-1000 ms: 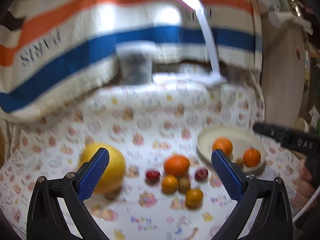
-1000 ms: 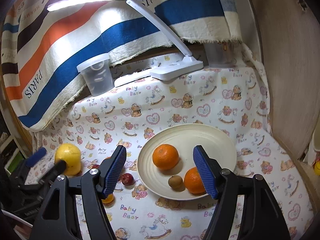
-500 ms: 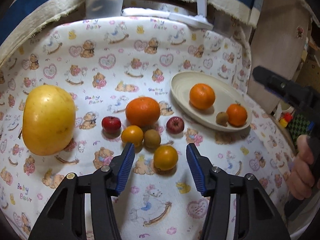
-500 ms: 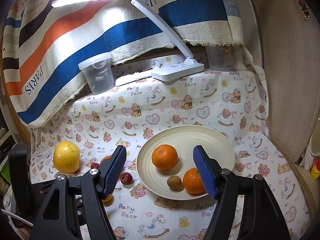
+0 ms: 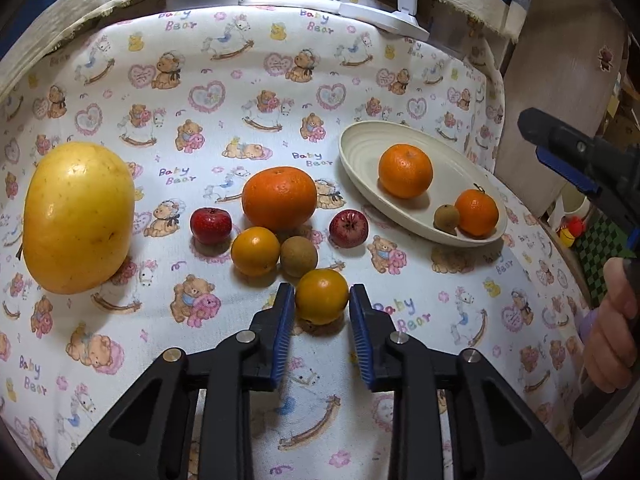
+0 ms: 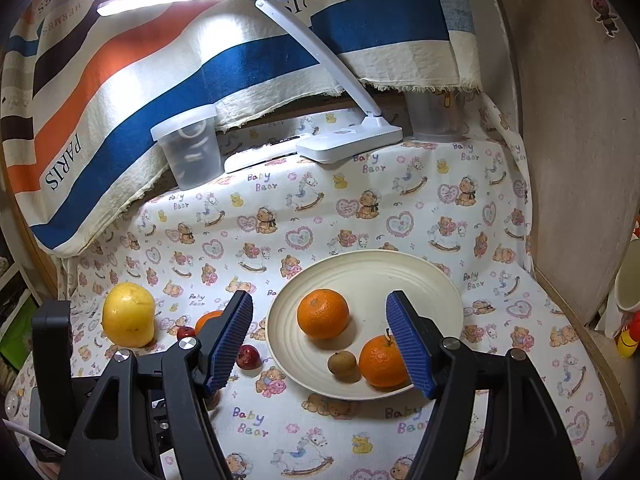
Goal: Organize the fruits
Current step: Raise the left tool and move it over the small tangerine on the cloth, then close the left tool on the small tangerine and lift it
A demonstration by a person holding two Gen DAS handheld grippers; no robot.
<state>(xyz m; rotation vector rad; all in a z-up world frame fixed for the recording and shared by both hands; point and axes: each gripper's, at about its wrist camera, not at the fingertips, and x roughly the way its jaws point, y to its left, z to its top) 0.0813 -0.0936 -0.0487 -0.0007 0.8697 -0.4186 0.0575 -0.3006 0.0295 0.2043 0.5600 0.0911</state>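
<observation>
Right wrist: hand-held gripper hiding fruits

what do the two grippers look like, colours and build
Both look alike. The left gripper has a matte black plastic frame with triangular cutouts, silver pivot screws and flat, ribbed blue finger pads. The right gripper has the same black frame, silver screws and ribbed blue pads. A thin white cable runs beside the left one.

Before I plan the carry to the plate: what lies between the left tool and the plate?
In the left wrist view, between the left tool and the plate sits only a red fruit on bare cloth.
</observation>
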